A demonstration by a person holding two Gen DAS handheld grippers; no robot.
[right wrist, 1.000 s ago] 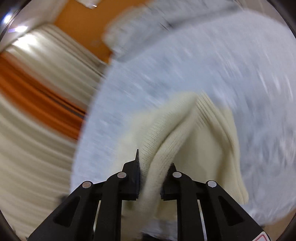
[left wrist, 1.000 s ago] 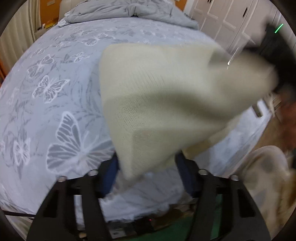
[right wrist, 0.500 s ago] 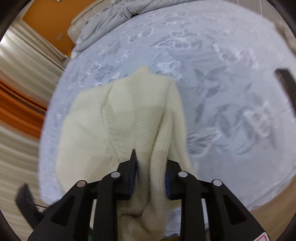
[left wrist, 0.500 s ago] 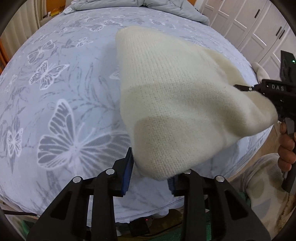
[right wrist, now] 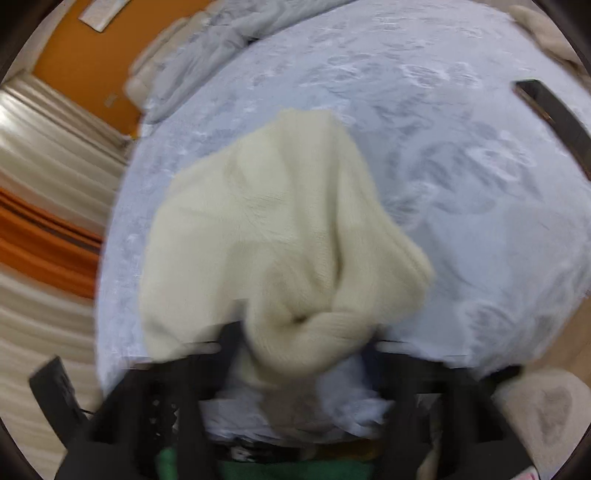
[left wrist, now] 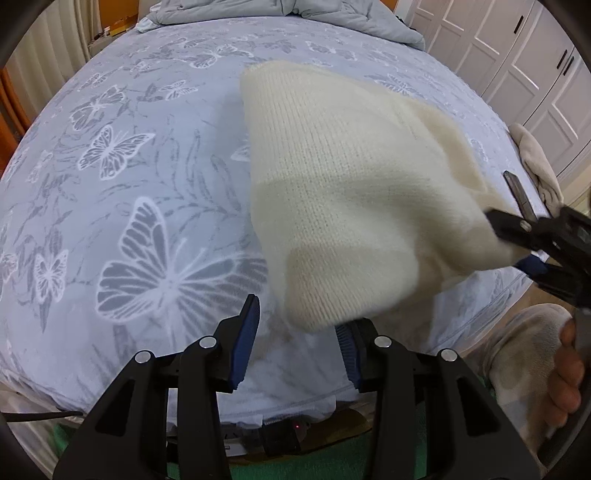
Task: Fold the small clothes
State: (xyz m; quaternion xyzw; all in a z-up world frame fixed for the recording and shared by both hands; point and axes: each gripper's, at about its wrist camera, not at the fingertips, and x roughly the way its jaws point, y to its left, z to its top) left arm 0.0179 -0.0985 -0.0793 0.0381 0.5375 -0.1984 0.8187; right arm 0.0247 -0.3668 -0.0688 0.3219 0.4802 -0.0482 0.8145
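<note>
Left wrist view: cream knit garment (left wrist: 354, 192) held above the bed (left wrist: 122, 155), its far end resting on the butterfly sheet, its near corner hanging between the blue pads of the left tongs (left wrist: 299, 343). Left tongs have just been widening; the pads stand apart from the cloth, so released. Right tongs (left wrist: 517, 236) enter from the right edge, mostly cut off, tips buried in the garment's right corner; grip hard to make out here. A hand (left wrist: 565, 373) on the handle is cropped at the frame edge. Bed's near edge runs just below the tongs; wide bare sheet to the left. Grey duvet (left wrist: 303, 14) bunched at the far end.

Right wrist view: heavily blurred. Garment (right wrist: 280, 236) bunches into a twisted fold between the right tongs (right wrist: 306, 339), which have just been widening; cannot tell whether the pads press it. Tongs' arms smeared and dark.
</note>
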